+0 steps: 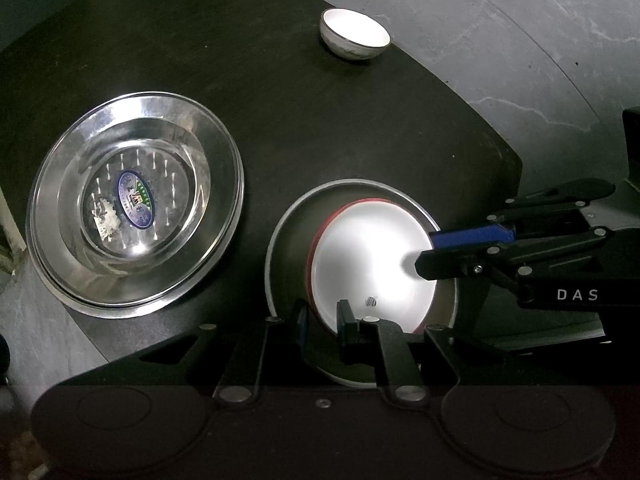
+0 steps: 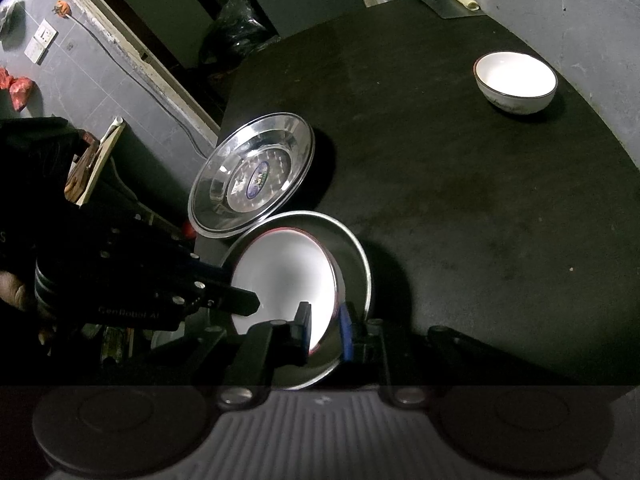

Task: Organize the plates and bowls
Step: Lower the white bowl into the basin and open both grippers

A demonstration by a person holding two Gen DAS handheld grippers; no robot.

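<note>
Both claws clenched on red-rimmed bowl [image 1: 372, 256] inside steel bowl [image 1: 280, 248] | left claw [image 1: 322, 320], right claw [image 2: 324, 326] opposite | best lowered level, released together

The red-rimmed bowl [image 1: 372, 264] hides most of the metal bowl [image 1: 288, 240] beneath; its sticker [image 1: 370, 301] is unreadable.

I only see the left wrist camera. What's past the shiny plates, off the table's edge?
Observer: A white wall socket on grey tiles, with an orange plug near it.
Operator: Anything red there?
Observer: Yes, red bags at the picture's far left edge.
Operator: Who holds my left hand-held gripper?
Observer: A person's hand shows behind it, wrapped around the handle.
</note>
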